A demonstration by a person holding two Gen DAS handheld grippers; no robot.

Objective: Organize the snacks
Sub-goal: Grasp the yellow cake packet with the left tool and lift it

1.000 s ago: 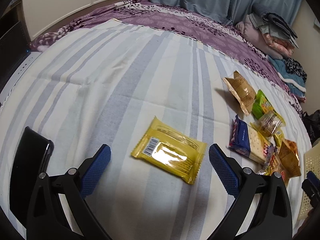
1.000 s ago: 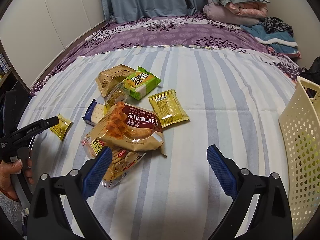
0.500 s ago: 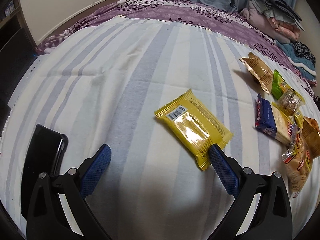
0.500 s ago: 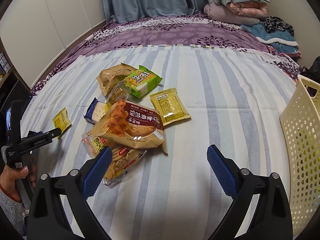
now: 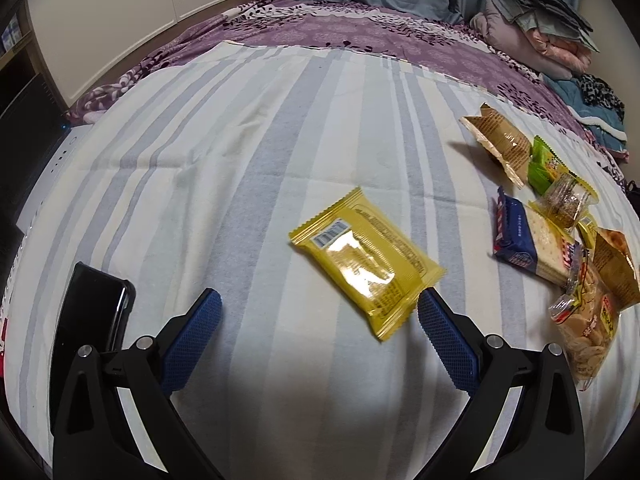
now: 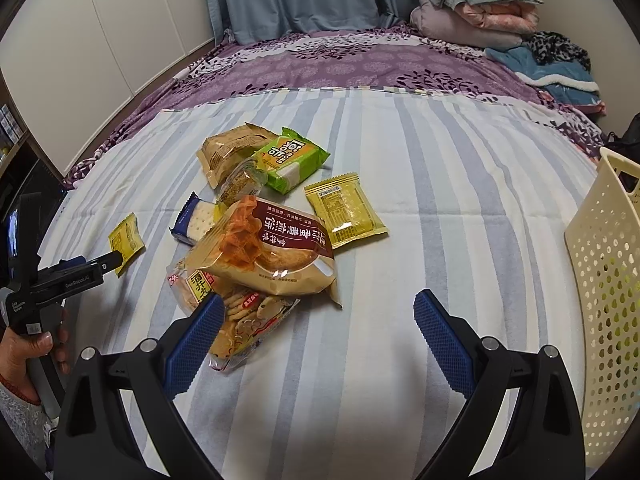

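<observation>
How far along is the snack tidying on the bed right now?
Barely started. Done: nothing visibly sorted; whether the cream perforated plastic basket holds anything is unclear. In hand: nothing; the left gripper, jaws open, sits by the lone small yellow foil packet; the right gripper is open too. Left: that packet plus the pile around the big brown chip bag.

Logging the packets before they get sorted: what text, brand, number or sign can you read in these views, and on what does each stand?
"GenRobot.AI": on the left gripper arm, right wrist view.
"TOTO", seen inverted: on the green packet.
Large Chinese characters, upside down: on the brown chip bag; not read with confidence.
Barcode: on the yellow packet; digits and small print blurred.
Back-panel print: on the second yellow packet; too small.
</observation>
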